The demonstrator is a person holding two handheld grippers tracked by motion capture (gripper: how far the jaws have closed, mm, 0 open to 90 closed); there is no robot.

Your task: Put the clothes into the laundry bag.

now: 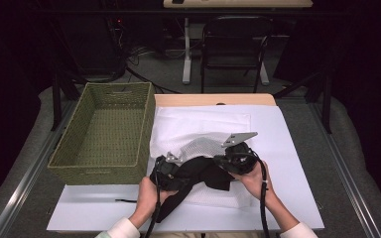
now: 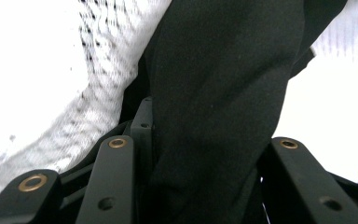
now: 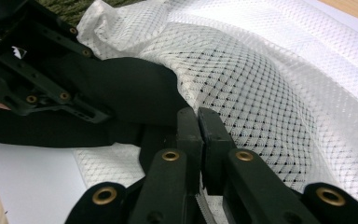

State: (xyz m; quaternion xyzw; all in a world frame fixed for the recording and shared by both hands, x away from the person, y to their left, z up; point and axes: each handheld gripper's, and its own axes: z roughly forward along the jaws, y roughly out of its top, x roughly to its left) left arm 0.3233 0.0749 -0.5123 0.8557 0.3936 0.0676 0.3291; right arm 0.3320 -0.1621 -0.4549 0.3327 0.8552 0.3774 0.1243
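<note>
Left gripper (image 1: 171, 171): jaws part-way apart, a thick fold of the black cloth (image 1: 198, 173) running up between them in the left gripper view (image 2: 223, 93); whether the pads actually press on the fabric cannot be told from that view. Right gripper (image 3: 199, 119): jaws clenched together, tips nearly touching, pinching an edge of the white mesh bag (image 3: 261, 84) right where the black cloth (image 3: 130, 93) disappears under it. In the high view the right gripper (image 1: 228, 158) sits just right of the bag's raised mouth, its grey plate tilted up and to the right. The mesh bag (image 1: 201, 146) lies on the white sheet (image 1: 287, 148) at the table's middle, humped up, with the black cloth spilling out of it toward the near edge. Both hands come in from the bottom: left hand (image 1: 149, 196) under its gripper, angled inward to the right; right hand (image 1: 255, 181) behind its gripper, angled inward to the left, so the two grippers face each other across the cloth, near one another. A woven green basket (image 1: 104, 131) stands to the left, just beside the sheet.
</note>
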